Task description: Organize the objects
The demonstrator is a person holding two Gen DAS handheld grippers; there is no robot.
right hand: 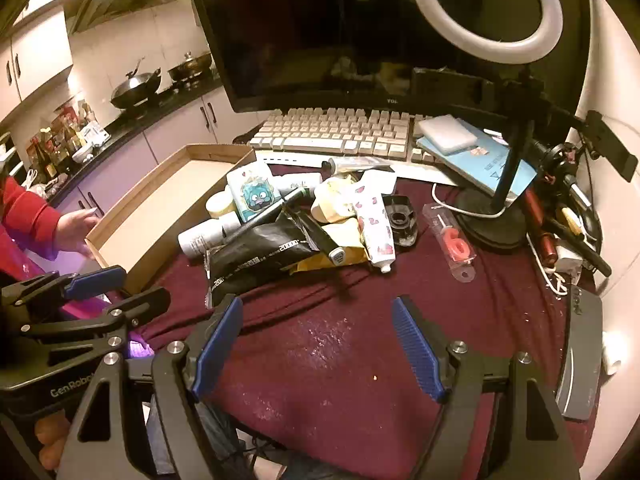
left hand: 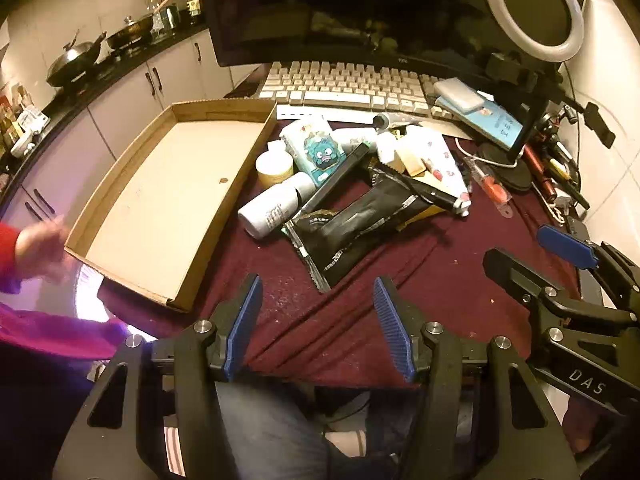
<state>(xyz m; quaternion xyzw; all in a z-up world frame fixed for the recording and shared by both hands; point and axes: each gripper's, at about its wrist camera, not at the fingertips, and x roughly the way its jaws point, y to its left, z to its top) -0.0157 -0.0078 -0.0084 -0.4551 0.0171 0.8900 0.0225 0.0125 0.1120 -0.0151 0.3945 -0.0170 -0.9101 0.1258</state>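
We take the cardboard tray (left hand: 160,200) as our landmark; it lies flat on the maroon cloth (left hand: 360,312), its floor bare save one small dark spot.

Left gripper (left hand: 318,320): jaws spread wide, nothing between the blue pads, hanging over bare cloth just off the tray's near right corner. Released.

Right gripper (right hand: 318,344): likewise wide apart and holding nothing, over bare cloth further right of the tray, near the table's front edge. In the left wrist view we see it at the right margin.

The things to sort sit in a heap against the tray's right wall:
- white bottle (left hand: 272,208) on its side, closest to that wall
- round yellow jar (left hand: 274,168) just behind the bottle, beside the wall
- pack with a blue cartoon face (left hand: 316,152) leaning on the jar
- black foil pouch (left hand: 360,232) sprawled at the front of the heap
- white tube with pink marks (right hand: 374,220) on the side of the heap away from the tray
- black tape dispenser (right hand: 400,216) just beyond the tube
- clear packet with a red candle (right hand: 454,244) further out, apart from the heap

Behind the tray's far right corner stands a pale keyboard (left hand: 348,84) under a dark monitor (left hand: 340,8). Well right of the heap, a ring light (right hand: 486,8) on its stand.

At the tray's near left corner we note a hand (right hand: 76,228) in a red sleeve, touching or just beside the rim; we cannot tell which.
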